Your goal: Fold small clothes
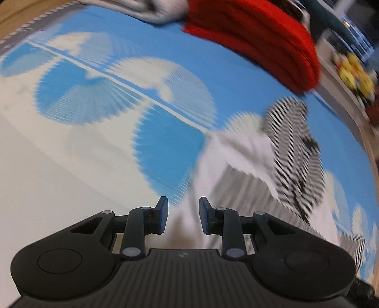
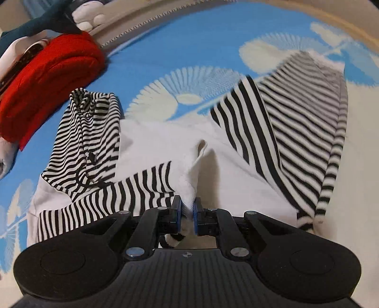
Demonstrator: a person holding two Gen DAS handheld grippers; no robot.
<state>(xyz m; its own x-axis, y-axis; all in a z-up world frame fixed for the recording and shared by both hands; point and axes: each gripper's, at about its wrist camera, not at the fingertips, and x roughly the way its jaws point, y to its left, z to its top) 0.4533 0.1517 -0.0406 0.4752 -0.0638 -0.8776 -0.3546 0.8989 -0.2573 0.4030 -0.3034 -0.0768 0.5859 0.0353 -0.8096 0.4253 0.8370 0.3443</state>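
Observation:
A small white garment with black-and-white striped sleeves and hood (image 2: 236, 151) lies on a blue and white patterned cloth (image 2: 189, 47). My right gripper (image 2: 187, 208) is shut on a pinched fold of the garment's white fabric at its near edge. One striped sleeve (image 2: 296, 142) is lifted to the right. In the left wrist view the garment (image 1: 260, 165) is blurred, ahead and to the right. My left gripper (image 1: 183, 214) is open and empty, just over the garment's left edge.
A folded red garment (image 1: 260, 40) (image 2: 47, 80) lies at the far side of the cloth. Grey-white fabric (image 1: 142, 9) lies behind it. Yellow objects (image 1: 355, 73) sit on a shelf at the right. A plush toy (image 2: 35, 30) lies beyond the red garment.

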